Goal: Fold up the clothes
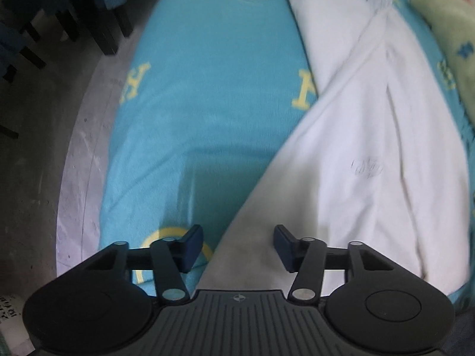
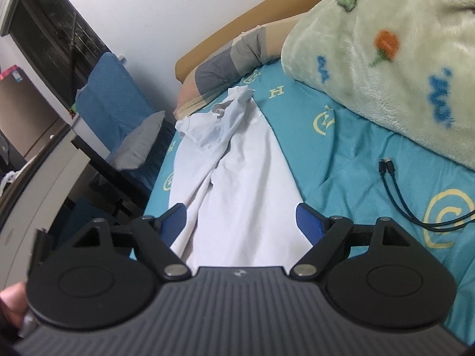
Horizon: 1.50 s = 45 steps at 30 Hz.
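A white garment [image 1: 365,136] lies stretched lengthwise on a turquoise bedsheet [image 1: 207,89] with yellow letters and rings. In the left wrist view it fills the right side, with a faint round logo. My left gripper [image 1: 239,247] is open, its blue pads apart over the garment's near left edge, holding nothing. In the right wrist view the white garment [image 2: 243,178] runs away from me, bunched and crumpled at its far end. My right gripper [image 2: 240,222] is open, its pads straddling the garment's near end, gripping nothing.
A pale green fleece blanket [image 2: 386,59] with flowers is heaped on the right of the bed. A black cable [image 2: 397,195] lies on the sheet beside it. Pillows [image 2: 225,65] lie at the headboard. A blue chair [image 2: 112,95] and desk stand left of the bed; grey floor [image 1: 59,148] lies left.
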Each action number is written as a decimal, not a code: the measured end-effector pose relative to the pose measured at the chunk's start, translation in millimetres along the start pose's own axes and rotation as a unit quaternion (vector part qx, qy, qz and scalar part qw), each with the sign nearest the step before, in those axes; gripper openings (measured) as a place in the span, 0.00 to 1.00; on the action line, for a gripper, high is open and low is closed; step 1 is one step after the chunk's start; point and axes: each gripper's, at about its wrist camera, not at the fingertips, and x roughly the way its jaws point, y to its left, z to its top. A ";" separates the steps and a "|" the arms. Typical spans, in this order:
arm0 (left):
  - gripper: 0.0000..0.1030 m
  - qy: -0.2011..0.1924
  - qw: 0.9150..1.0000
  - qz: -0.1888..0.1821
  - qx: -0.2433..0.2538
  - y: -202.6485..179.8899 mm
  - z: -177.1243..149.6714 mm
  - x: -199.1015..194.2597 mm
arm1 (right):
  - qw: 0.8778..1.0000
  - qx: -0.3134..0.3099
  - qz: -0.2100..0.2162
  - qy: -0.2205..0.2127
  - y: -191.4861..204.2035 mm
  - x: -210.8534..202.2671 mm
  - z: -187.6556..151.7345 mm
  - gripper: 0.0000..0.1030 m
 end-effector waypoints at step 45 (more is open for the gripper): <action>0.73 -0.065 0.957 -0.174 -0.223 -26.1 -82.8 -19.9 | 0.969 0.152 -0.035 0.193 -71.4 38.3 -28.1 0.81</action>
